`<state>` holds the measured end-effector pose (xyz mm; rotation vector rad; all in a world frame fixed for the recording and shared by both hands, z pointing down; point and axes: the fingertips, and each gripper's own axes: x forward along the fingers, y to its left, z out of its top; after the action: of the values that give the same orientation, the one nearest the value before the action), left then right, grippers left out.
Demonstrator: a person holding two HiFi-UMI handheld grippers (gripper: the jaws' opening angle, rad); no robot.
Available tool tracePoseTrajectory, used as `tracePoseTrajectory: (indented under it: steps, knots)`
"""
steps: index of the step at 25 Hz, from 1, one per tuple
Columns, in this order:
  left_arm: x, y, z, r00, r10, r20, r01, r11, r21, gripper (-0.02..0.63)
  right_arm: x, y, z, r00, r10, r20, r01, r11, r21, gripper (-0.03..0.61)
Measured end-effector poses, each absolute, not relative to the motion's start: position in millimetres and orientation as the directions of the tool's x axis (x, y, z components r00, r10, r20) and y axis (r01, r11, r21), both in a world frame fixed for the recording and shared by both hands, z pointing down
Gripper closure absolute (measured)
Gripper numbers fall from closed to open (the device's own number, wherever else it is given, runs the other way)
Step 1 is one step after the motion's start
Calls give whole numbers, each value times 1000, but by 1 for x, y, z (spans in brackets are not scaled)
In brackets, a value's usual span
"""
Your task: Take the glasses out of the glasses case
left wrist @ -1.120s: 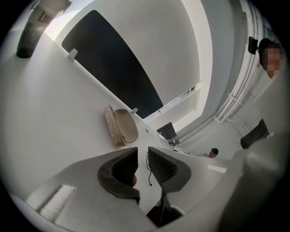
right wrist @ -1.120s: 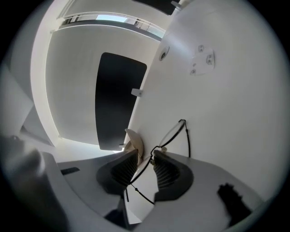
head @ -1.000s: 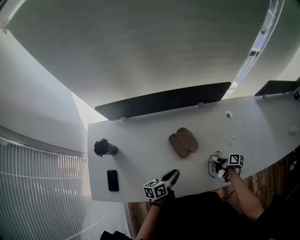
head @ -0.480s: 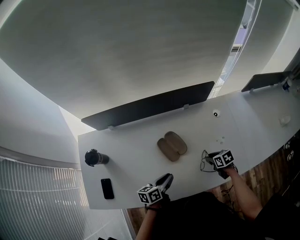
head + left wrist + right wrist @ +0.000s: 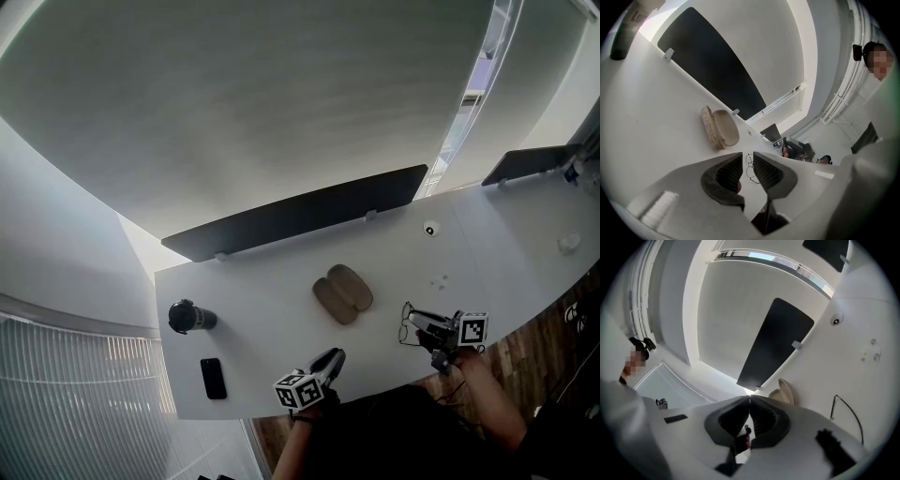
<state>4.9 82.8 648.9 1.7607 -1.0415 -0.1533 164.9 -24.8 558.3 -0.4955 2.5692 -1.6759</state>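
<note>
The tan glasses case [image 5: 342,292] lies open on the white table [image 5: 262,309], also seen in the left gripper view [image 5: 719,127] and the right gripper view [image 5: 783,392]. The thin-rimmed glasses [image 5: 407,325] lie on the table to the case's right, outside it [image 5: 750,165] [image 5: 843,411]. My right gripper [image 5: 414,319] hovers just beside them; its jaws have just been closing and now meet with nothing between them [image 5: 749,399]. My left gripper [image 5: 335,355] rests near the table's front edge, jaws apart and empty [image 5: 747,157].
A black tumbler [image 5: 187,317] and a black phone [image 5: 212,378] sit at the table's left. A dark divider panel [image 5: 300,214] runs along the far edge, with a second one [image 5: 530,164] at the right. A small round white fitting [image 5: 430,228] is set into the table.
My right gripper has risen off the glasses, rolled and shut its jaws; the glasses stay on the table. The left gripper has kept still.
</note>
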Motion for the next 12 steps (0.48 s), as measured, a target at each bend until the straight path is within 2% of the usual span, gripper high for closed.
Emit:
tracePoseTrajectory:
  steps: [6,12]
  knots:
    - [5,81,648,617,-705,349,-571,-97,815,535,143,7,594,-951,-200,235,-289,304,-908,569]
    - [0,84,647,610,-709,355,-577,-90,812,537,127,31,610,-953,-144,268,-299,280,-912,569]
